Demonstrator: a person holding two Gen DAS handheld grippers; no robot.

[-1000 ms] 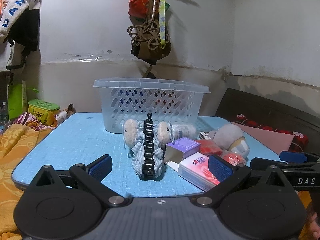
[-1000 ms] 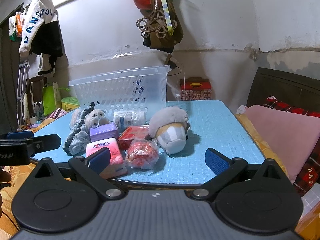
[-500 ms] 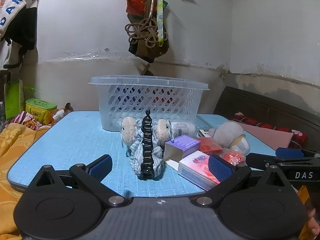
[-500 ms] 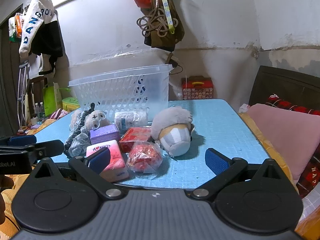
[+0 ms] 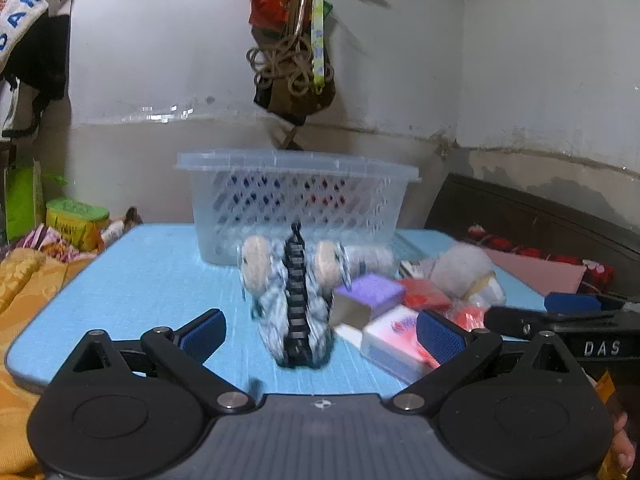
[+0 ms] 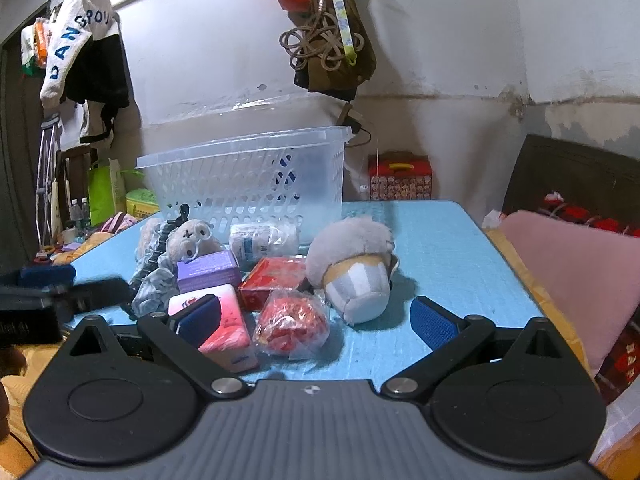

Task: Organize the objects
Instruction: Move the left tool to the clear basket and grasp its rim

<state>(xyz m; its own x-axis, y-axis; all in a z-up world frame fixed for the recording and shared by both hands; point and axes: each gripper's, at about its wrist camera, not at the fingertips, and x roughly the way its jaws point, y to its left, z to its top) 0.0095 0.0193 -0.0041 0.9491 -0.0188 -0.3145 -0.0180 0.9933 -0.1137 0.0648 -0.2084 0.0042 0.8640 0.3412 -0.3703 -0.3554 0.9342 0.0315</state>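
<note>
A clear plastic basket (image 5: 296,204) (image 6: 248,184) stands at the back of the blue table (image 5: 152,280) (image 6: 440,248). In front lie a plush hair clip with a black claw (image 5: 294,300) (image 6: 168,256), a purple box (image 5: 370,292) (image 6: 208,270), a pink tissue pack (image 5: 394,334) (image 6: 226,326), a red box (image 6: 274,280), a red wrapped bag (image 6: 292,320), a wrapped white bottle (image 6: 262,240) and a grey plush toy (image 5: 464,270) (image 6: 356,268). My left gripper (image 5: 320,334) is open, just short of the clip. My right gripper (image 6: 316,320) is open, before the pack and bag.
A bag with knotted cord (image 5: 296,60) (image 6: 328,40) hangs on the wall above the basket. A red gift box (image 6: 400,178) sits behind the table. Orange bedding (image 5: 24,288) lies left, a pink pillow (image 6: 572,264) right. A green tin (image 5: 76,220) stands at far left.
The left gripper has moved forward toward the hair clip, and its view is now blurred by motion. The right gripper has edged closer to the pile. Both stay open.
</note>
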